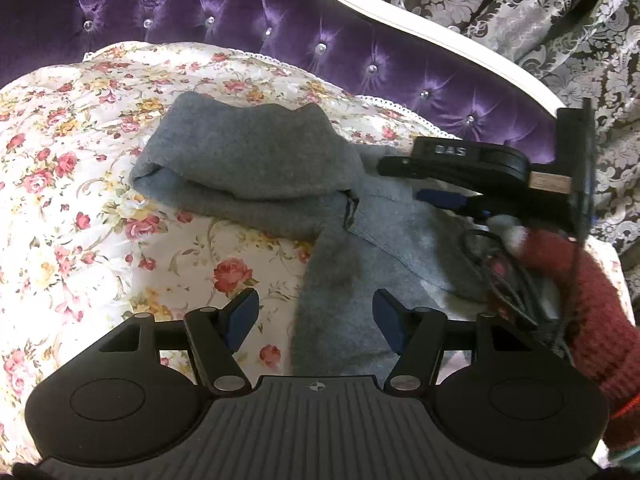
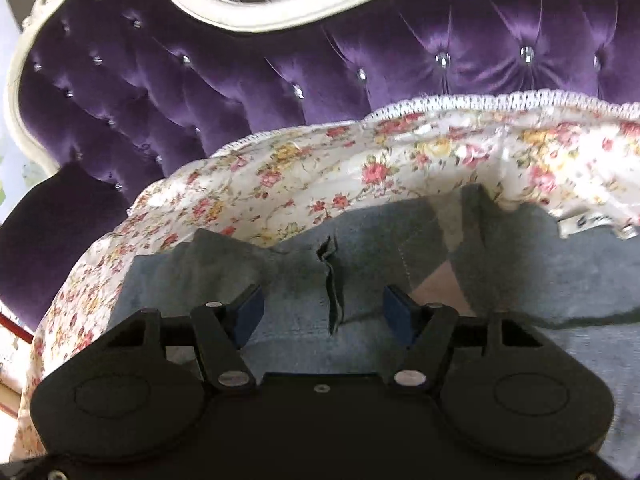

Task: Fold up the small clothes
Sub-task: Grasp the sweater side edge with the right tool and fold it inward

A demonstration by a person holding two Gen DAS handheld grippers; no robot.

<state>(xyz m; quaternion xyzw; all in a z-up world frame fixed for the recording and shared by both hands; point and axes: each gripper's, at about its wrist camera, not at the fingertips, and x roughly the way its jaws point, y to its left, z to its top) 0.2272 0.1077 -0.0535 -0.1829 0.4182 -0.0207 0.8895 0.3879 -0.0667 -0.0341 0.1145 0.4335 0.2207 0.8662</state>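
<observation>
One grey fleece garment (image 1: 256, 168) is laid on a floral bedspread (image 1: 72, 184), partly folded: one end is rolled over into a thick bundle, the rest is spread flat toward the right. A dark slit or seam (image 2: 332, 288) is seen in the flat part, in the right wrist view. The bedspread is edged with white lace trim (image 2: 472, 104) and is backed by a purple tufted headboard (image 1: 248, 16) with crystal buttons and a cream frame (image 2: 224, 20). Patterned grey damask curtains (image 1: 500, 12) are seen behind.

Two tools are counted. The left tool (image 1: 316, 322) is held released, fingers apart above the garment edge, nothing gripped. The right tool (image 2: 324, 320) is likewise released, poised over the flat grey cloth. It is held by a hand in a red knit glove (image 1: 592, 292).
</observation>
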